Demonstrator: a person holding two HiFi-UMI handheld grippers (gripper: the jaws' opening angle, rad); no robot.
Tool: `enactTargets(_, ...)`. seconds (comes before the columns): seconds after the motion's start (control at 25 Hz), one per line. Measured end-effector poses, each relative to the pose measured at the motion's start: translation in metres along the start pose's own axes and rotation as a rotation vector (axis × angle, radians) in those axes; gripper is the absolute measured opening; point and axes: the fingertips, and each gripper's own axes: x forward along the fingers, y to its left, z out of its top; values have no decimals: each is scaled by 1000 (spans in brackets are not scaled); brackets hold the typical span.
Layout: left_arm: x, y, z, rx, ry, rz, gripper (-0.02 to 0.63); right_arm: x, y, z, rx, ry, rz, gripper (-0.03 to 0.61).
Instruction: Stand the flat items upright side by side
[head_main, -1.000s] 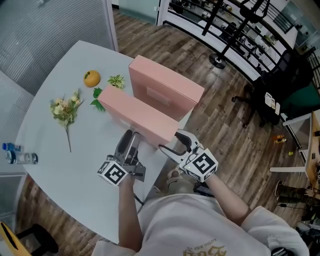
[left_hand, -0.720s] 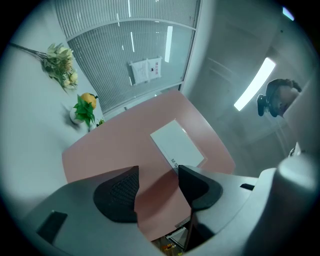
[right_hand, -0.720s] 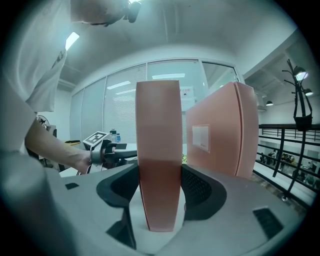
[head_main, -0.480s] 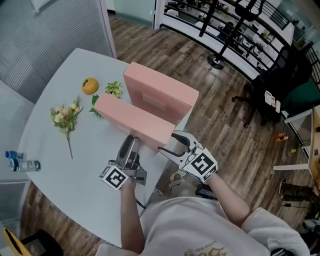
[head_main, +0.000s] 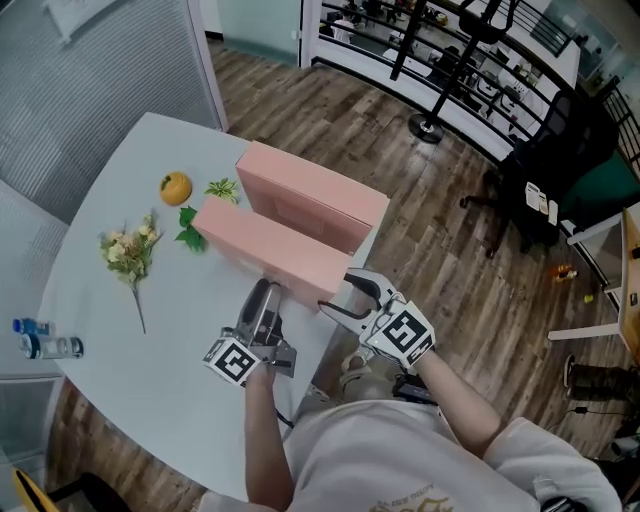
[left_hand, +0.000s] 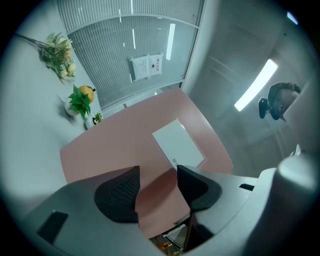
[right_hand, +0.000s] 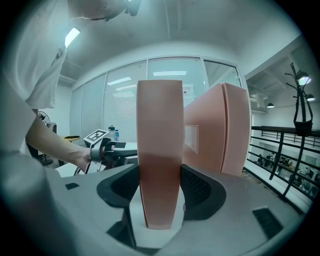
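Observation:
Two flat pink boxes stand upright side by side on the white round table (head_main: 110, 200). The far box (head_main: 312, 200) carries a pale label on its face. My right gripper (head_main: 343, 300) (right_hand: 160, 187) is shut on the near end of the near box (head_main: 262, 248) (right_hand: 160, 150), with a pad pressed on each side of its narrow edge. My left gripper (head_main: 263, 305) (left_hand: 157, 187) lies low at the same end from the left. Its jaws have been closing, and the pads now bear on the box's lower corner (left_hand: 157, 200).
On the table's left lie an orange (head_main: 176, 187), green leaves (head_main: 190, 232), a small plant (head_main: 222, 189), a dried flower sprig (head_main: 130, 255) and a water bottle (head_main: 45, 347). The table's edge runs just right of the boxes, above the wood floor (head_main: 440, 230).
The head view has drifted a little. Both boxes stand where they were, and both grippers stay at the near box's end.

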Motion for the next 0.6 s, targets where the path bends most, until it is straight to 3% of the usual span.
enactTargets(0.6, 25, -1, -4, -25, 3, -24, 219, -5, -24, -3, 6, 27, -23, 270)
